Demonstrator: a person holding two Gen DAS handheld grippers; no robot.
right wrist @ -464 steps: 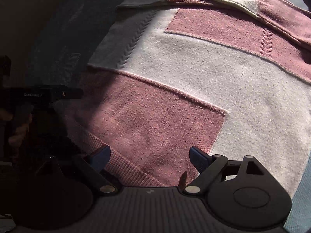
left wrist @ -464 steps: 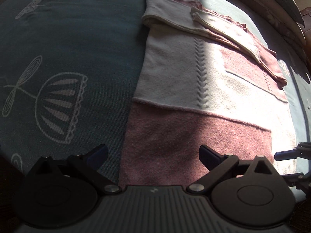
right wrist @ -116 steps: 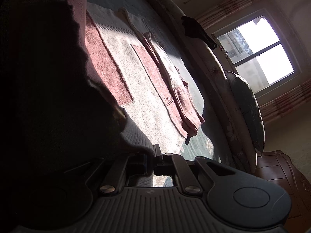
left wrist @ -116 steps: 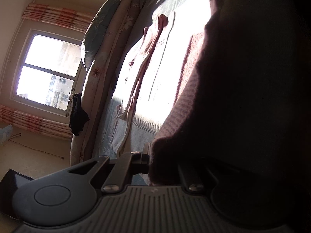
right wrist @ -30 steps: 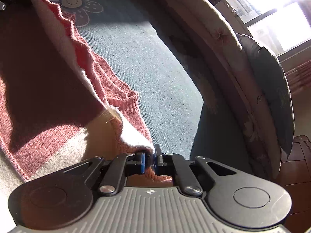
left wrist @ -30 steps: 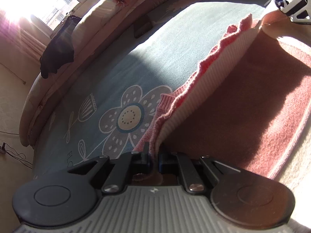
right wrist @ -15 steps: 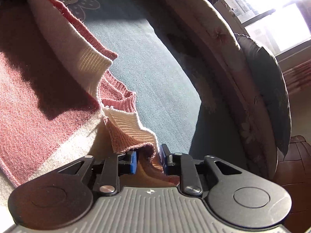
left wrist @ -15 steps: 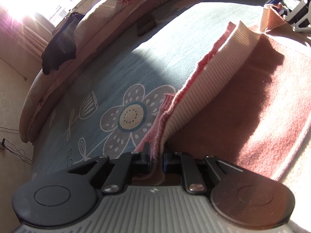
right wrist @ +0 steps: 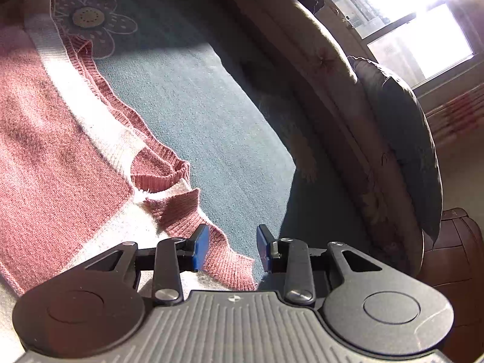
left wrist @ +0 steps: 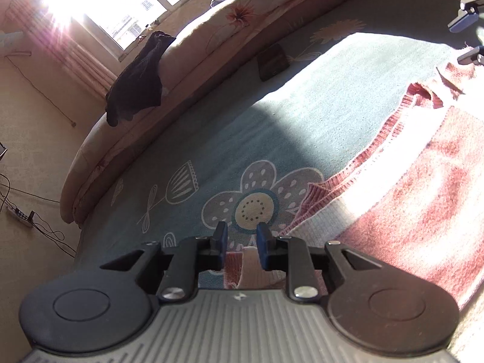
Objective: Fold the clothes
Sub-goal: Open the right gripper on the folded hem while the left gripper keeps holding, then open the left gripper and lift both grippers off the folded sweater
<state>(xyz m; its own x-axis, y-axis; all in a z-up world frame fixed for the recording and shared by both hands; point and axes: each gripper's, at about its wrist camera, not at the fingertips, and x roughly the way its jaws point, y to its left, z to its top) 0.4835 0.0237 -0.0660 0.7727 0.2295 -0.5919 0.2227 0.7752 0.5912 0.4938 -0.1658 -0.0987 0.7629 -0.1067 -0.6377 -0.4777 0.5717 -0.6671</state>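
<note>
Now both hand-held grippers let go of the pink-and-cream knitted sweater (left wrist: 402, 199), folded flat on the teal flower-print bedspread (left wrist: 272, 127).
Left hand-held gripper (left wrist: 242, 236): jaws just been opening, now a bit apart, w/ sweater's corner lying loose below the gap, pads not pressing. Right hand-held gripper (right wrist: 232, 243): jaws also just been opening, wider apart, ribbed pink hem (right wrist: 224, 257) slack betw. them, untouched. Floral padded bed edge (left wrist: 211, 39) runs behind; dark cloth (left wrist: 136, 81) draped over it.
</note>
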